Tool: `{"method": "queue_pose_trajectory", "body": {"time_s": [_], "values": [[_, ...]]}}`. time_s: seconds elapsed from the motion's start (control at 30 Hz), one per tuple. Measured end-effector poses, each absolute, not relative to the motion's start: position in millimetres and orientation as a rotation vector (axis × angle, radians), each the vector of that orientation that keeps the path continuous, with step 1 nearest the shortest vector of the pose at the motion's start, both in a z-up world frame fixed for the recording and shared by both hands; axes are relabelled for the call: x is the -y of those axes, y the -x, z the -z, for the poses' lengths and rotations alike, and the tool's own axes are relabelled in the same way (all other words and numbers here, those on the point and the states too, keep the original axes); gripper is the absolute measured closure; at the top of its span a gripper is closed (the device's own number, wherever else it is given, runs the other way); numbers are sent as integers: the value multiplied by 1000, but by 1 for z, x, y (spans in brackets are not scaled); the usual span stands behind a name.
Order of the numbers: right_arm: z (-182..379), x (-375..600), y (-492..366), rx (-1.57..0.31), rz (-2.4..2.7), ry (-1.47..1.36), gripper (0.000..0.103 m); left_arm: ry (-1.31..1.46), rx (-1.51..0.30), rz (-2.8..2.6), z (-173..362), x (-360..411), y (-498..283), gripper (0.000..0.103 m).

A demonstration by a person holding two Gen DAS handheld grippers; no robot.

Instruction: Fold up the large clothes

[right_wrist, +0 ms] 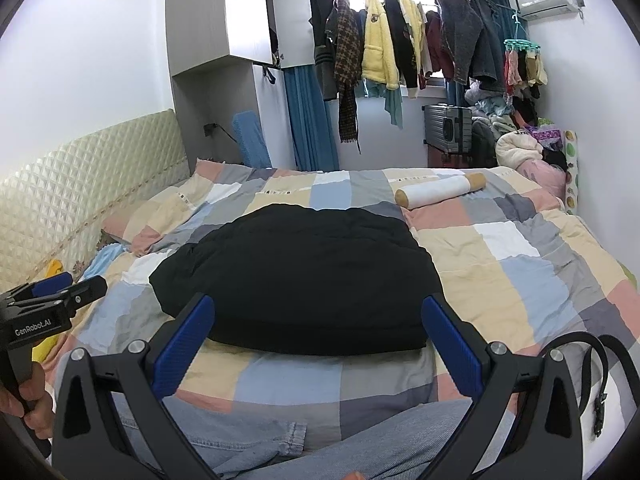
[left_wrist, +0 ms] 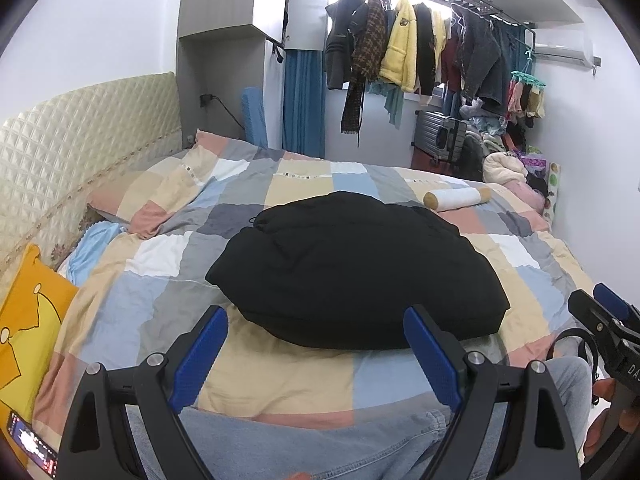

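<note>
While both claws gape, black coat (left_wrist: 356, 272) lies ahead.

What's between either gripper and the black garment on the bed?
Nothing visible. The left gripper and right gripper both have open jaws facing the black garment, with only bare patchwork quilt before its near edge. Neither touches it.

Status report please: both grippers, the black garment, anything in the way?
Left gripper open, empty; right gripper open, empty. Black garment lies folded in a bundle on the checkered quilt, untouched. Black belt lies near right gripper; no obstruction.
</note>
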State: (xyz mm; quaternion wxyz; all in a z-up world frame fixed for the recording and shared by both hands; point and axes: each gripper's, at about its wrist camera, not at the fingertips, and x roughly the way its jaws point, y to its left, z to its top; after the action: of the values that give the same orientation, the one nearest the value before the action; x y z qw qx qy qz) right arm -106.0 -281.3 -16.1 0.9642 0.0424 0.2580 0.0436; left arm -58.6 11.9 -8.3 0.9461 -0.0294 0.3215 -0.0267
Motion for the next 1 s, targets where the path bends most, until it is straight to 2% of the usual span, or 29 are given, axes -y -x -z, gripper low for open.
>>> {"method": "queue_pose_trajectory", "body": {"time_s": [1.0], "values": [[17,287,106,-532,-70,-97,0,73,-668,40,13,-14,57,13]]}}
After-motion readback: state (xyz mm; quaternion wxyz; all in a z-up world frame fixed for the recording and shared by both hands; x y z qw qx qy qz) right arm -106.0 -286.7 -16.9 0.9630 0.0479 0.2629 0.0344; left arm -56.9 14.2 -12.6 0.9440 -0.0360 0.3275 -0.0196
